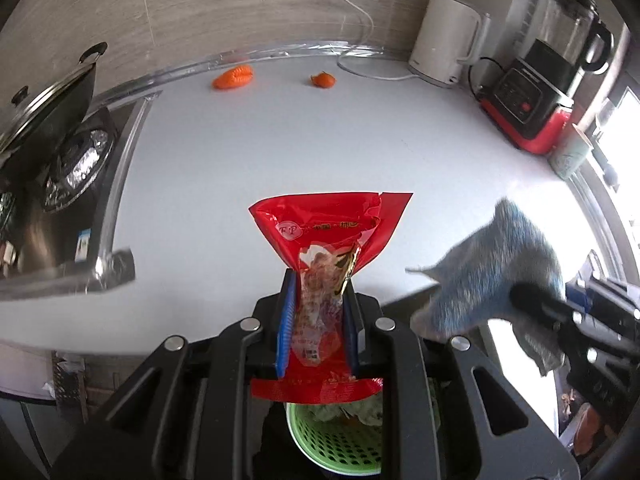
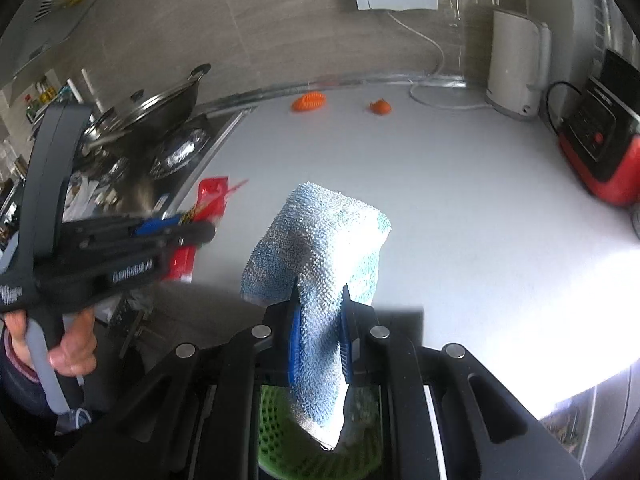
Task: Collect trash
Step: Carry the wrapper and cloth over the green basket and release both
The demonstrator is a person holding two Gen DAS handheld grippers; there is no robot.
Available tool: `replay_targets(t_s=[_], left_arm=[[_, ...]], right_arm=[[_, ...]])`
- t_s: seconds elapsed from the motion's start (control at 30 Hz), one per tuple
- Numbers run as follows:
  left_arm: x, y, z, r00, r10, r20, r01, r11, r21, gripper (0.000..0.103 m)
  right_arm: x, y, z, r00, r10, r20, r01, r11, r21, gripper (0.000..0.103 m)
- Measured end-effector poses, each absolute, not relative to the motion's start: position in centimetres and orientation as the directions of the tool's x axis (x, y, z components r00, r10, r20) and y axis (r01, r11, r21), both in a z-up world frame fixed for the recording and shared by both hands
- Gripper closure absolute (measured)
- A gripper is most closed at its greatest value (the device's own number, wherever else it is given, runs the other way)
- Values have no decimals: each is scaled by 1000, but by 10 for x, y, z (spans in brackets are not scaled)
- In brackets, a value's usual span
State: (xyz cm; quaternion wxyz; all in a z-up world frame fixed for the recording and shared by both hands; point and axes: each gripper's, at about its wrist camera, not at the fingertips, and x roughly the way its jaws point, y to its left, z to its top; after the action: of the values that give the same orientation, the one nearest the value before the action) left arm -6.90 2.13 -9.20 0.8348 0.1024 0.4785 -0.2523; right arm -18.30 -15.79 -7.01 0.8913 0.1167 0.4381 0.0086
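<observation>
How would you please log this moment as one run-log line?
left tongs: shut on red snack wrapper | right tongs: shut on blue cloth | green basket: below | orange peels: on counter

torn red wrapper point(image 1: 332, 240) upright above green bin point(image 1: 336, 444).

Red wrapper point(image 1: 332, 236), glossy, with a clear window, white script and a gold-black streak. Blue nubbly cloth point(image 2: 320, 256), paler toward white where lit. Green perforated basket point(image 1: 336, 440) below wrapper. Pale grey bench point(image 1: 300, 140). Two orange peels point(image 1: 234, 77) point(image 1: 323, 79) beyond wrapper, first one ribbed. Cream kettle point(image 1: 444, 40) right of peels; black blender point(image 1: 536, 84) on a red base beside kettle. Black wok point(image 1: 52, 108) left of wrapper, silver foil point(image 1: 76, 164) beneath. Black grippers point(image 1: 318, 312) point(image 2: 320, 332) with blue ridged pads point(image 1: 286, 320) point(image 2: 296, 344).
</observation>
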Motion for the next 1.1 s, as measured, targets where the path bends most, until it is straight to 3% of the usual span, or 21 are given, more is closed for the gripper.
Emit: replay_targets(t_s=[0.3,0.43,0.5,0.67,0.8,1.1], left_arm=[[-99,37,-88,448,-293,-845,478,877,-51,82],[-105,45,-95,429,-290,-856,466,882,-65,82],[-110,46,-99,423,-286,-860,470,880,-61,82],[-127,44,-108,396,-301,-868,528,848,-53,81],[-146,38,-123,354,-298,-886,612,790,-21,81],[-181,8,-199,107,-288,-952,787,610,-96,78]], right_arm=[[-248,-127,-102,522,182,-833,-17,979,204,84],[-255,-115,-144,427,182,-886,-10,981,196,61],[-256,-114,-157,402,182,-897,3,980,200,61],[-259,-119,-133,477,139,-868,27,985,172,33],[-263,-132,-110,534,101,-840,44,988,147,33],[-280,-179,-78,615,8,-789,176,973,148,31]])
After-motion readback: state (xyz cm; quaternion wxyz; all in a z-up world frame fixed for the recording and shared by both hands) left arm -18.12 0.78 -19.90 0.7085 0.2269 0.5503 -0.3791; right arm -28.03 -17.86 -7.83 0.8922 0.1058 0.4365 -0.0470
